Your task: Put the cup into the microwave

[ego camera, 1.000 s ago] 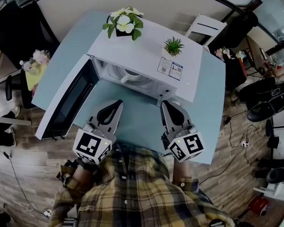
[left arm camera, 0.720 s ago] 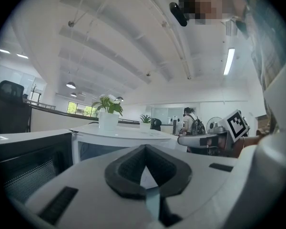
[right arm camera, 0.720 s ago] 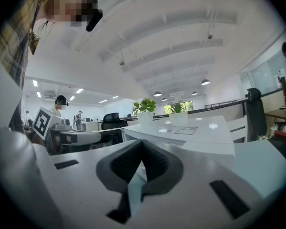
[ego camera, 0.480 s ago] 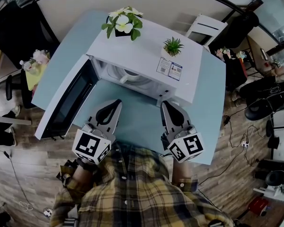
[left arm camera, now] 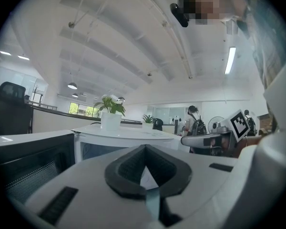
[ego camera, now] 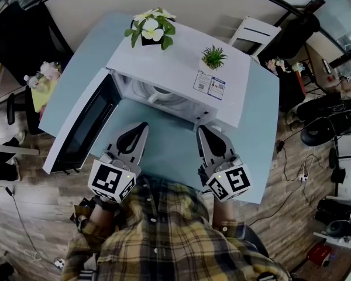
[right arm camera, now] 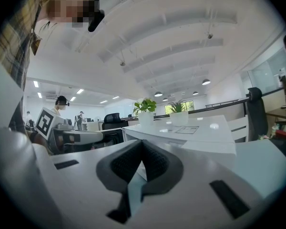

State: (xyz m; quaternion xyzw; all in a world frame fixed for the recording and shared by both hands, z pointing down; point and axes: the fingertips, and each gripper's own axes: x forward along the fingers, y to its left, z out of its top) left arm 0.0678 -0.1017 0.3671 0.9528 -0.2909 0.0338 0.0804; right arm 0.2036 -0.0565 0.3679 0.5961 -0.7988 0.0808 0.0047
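We're holding the left tongs (ego camera: pixel 141 126) and right tongs (ego camera: pixel 203 129) shut and empty, lower centre. The cup (ego camera: pixel 158 93) looks to be sitting in the microwave (ego camera: pixel 181 63) already, so we're probably closing the door (ego camera: pixel 82 124) next.

The cup (ego camera: pixel 156 96) sits in the microwave (ego camera: pixel 175 63), on the table (ego camera: pixel 171 151).

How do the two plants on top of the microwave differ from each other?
The flowering plant has white blossoms and broad leaves; the small plant has only thin, spiky green leaves. The flowering plant is larger and fuller than the small plant. The flowering plant stands at the far left corner, the small plant further right, by a label. Both stand upright in pots on the microwave.
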